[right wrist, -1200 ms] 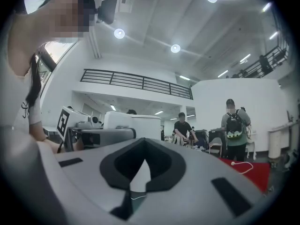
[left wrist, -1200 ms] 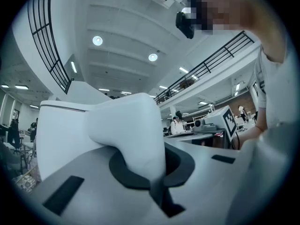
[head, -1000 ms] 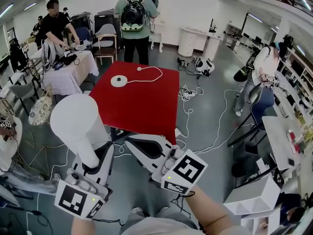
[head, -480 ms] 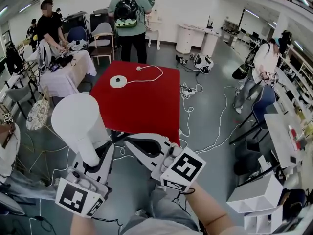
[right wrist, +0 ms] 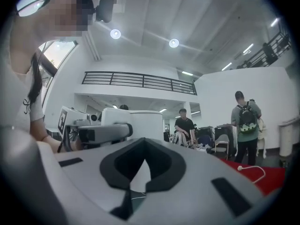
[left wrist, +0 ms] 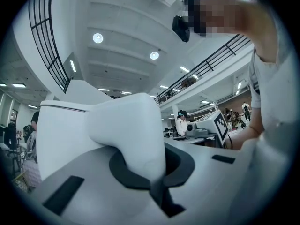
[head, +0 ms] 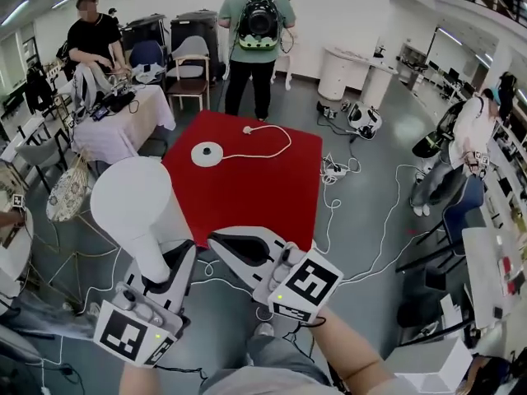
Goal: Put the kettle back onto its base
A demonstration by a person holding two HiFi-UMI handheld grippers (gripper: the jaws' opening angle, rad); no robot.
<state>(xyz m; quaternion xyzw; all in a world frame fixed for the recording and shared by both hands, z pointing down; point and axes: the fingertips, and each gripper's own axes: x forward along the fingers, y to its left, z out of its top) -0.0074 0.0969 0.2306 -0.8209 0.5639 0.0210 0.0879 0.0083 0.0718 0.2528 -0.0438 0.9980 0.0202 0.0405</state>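
A white kettle (head: 132,206) hangs low at the left of the head view, short of the red table (head: 263,192). My left gripper (head: 165,268) is shut on its handle (left wrist: 136,130), and the kettle body (left wrist: 65,125) fills the left of the left gripper view. The round white base (head: 207,153) lies on the far left part of the table, with its cord (head: 268,146) looping to the right. My right gripper (head: 226,243) floats beside the kettle, shut and empty. From the right gripper view the kettle (right wrist: 140,121) shows past the shut jaws of the right gripper (right wrist: 136,182).
Beyond the table stands a person with a backpack (head: 259,35). At the far left another person (head: 95,44) sits by a cloth-covered table (head: 123,122), with a chair (head: 189,68) close by. Cables (head: 346,188) trail over the floor at the right, where a further person (head: 461,155) bends.
Both grippers and the kettle have travelled toward the red table, which now lies nearer and more central. The left grip on the handle is unchanged and the right jaws stay shut.
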